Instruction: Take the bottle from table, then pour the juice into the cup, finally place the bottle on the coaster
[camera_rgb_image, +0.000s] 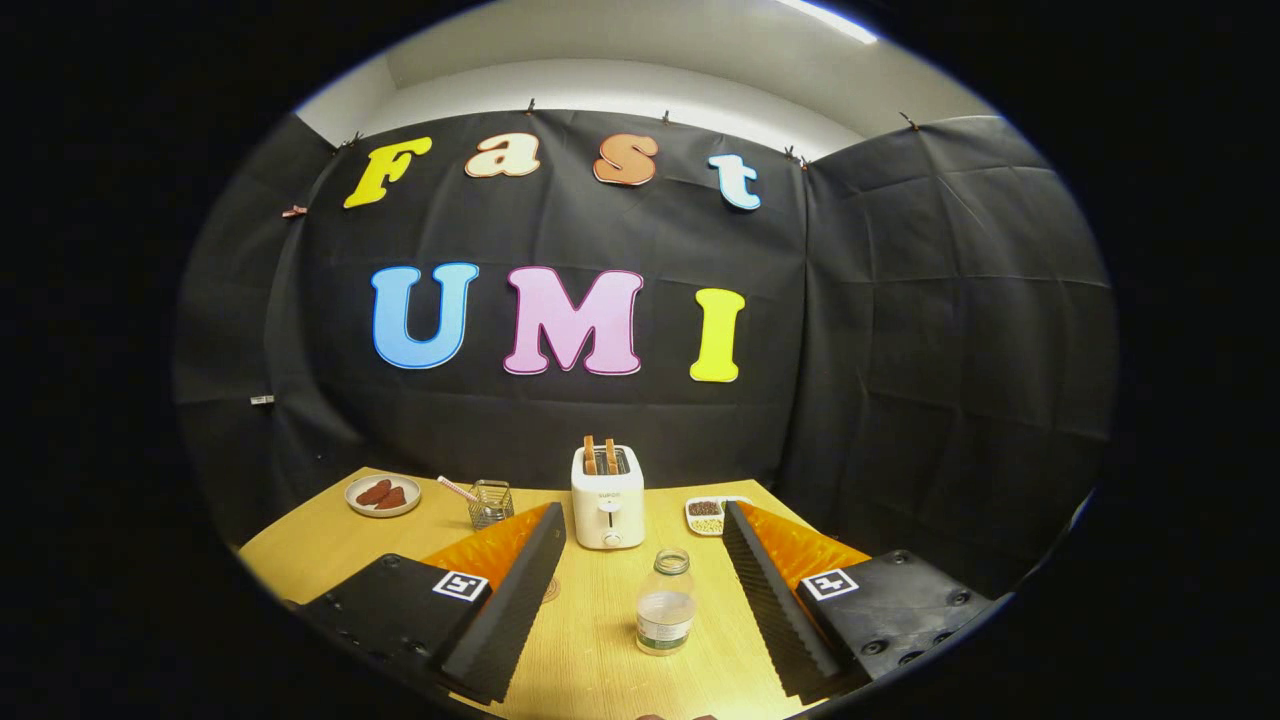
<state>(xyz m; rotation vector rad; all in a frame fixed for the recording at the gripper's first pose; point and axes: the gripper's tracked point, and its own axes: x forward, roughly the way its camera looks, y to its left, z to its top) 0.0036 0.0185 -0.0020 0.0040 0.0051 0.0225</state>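
A small clear bottle (666, 602) stands upright on the wooden table (600, 650), without a cap, with pale liquid in its lower half and a label near its base. It sits between my two fingers, closer to the right one, and touches neither. My gripper (642, 520) is open wide, one finger on each side of the bottle. A small brownish round edge, perhaps the coaster (549, 590), peeks out beside the left finger; the rest of it is hidden.
Beyond the fingers a white toaster (607, 497) with two slices in it stands mid-table. Left of it are a wire basket (490, 503) and a plate (383, 495) of reddish food. A small divided dish (708, 515) sits to its right.
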